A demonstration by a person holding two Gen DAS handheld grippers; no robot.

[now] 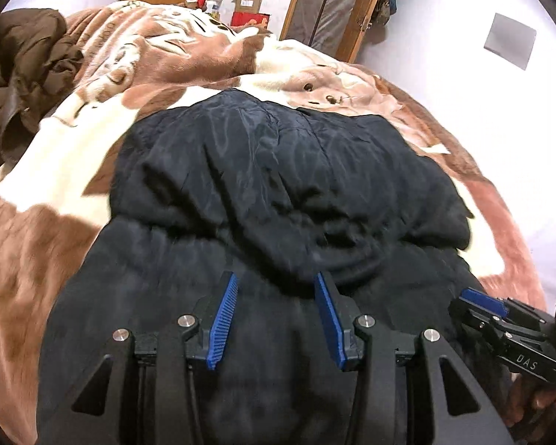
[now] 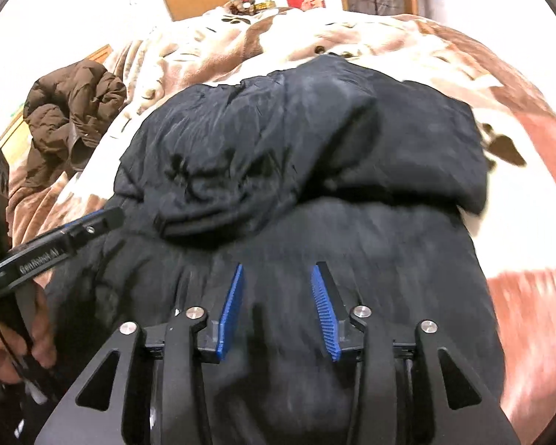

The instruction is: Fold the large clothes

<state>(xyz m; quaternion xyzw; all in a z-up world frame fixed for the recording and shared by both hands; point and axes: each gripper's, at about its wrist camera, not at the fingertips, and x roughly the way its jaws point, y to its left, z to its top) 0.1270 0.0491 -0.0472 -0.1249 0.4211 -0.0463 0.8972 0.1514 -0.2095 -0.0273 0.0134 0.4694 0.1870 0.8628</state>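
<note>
From my left wrist view, the left gripper [image 1: 274,319] stands spread over the black puffy jacket [image 1: 278,193], which fills the frame's centre on a plush brown-and-cream blanket [image 1: 55,170]; at lower right I read "DAS" on the right gripper [image 1: 482,302], partly cut off, so I cannot tell its state there. From my right wrist view, the right gripper [image 2: 278,307] is spread, empty, over the same quilted jacket [image 2: 296,141]; lettering on the left gripper [image 2: 103,218] at lower left is too blurred to read, and a crumpled brown coat [image 2: 70,111] lies at middle left.
</note>
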